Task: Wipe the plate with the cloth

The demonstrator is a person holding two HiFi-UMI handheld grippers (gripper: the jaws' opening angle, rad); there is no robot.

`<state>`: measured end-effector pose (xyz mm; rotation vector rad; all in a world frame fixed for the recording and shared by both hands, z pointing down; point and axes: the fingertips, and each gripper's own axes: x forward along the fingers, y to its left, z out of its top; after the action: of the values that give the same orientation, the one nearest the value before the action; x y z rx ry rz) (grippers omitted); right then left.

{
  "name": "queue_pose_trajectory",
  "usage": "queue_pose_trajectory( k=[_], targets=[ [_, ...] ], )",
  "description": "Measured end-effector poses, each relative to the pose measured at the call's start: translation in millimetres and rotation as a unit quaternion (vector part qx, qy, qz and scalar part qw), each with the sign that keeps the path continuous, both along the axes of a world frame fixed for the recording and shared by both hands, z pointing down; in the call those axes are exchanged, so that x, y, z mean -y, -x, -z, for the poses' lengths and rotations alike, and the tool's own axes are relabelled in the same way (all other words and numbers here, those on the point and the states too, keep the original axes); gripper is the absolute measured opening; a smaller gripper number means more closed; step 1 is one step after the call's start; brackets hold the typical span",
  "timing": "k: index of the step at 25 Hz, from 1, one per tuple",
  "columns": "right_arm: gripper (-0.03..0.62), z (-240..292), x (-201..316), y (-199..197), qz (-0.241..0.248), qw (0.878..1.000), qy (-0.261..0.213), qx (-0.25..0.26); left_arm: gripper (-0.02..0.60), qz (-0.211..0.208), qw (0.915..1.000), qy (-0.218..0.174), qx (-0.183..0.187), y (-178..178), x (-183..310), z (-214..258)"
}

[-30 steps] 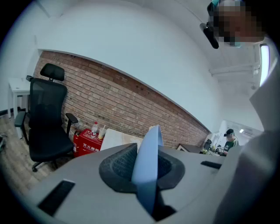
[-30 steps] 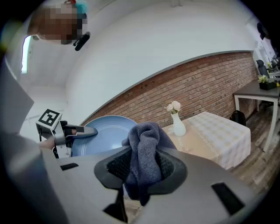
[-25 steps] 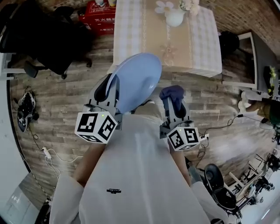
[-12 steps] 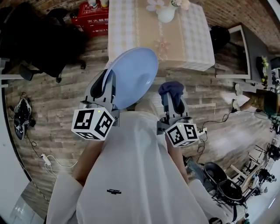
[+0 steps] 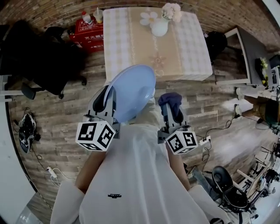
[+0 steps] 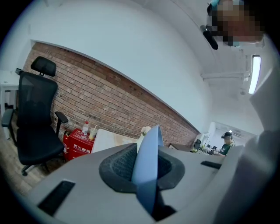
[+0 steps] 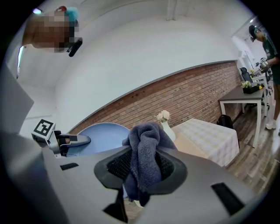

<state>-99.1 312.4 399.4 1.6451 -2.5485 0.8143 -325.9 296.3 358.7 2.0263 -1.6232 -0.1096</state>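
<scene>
The left gripper is clamping the rim of one round pale blue plate, its jaws pressing on either side of the edge, and the plate is standing tilted up above the wooden floor, just in front of the person's white shirt. The right gripper is pinching one bunched dark blue cloth between its pads, the cloth bulging out above the jaws and hanging a little below them. The cloth is sitting just beside the plate's lower right edge; whether the two are touching is not clear. Beyond the plate, one table with a checked beige cover is carrying one white rounded vase, which is holding a small bunch of pale flowers. To the left of the table, one red box with white lettering is bearing one small bottle and one cup on its top. One black office chair is standing further left, well apart from both grippers
</scene>
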Motion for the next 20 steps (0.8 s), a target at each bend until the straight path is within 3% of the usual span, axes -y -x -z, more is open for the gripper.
queue_pose_trajectory(
  k=[11, 20],
  targets=[
    [0.117, 14, 169, -19, 0.083, 0.996, -0.027, 0.028, 0.048, 0.031, 0.9991, 0.011, 0.028, -47, 147, 13],
    [0.117, 23, 290, -44, 0.163, 0.984, -0.028, 0.061, 0.048, 0.073, 0.9958, 0.009, 0.054, -96, 262, 34]
  ],
)
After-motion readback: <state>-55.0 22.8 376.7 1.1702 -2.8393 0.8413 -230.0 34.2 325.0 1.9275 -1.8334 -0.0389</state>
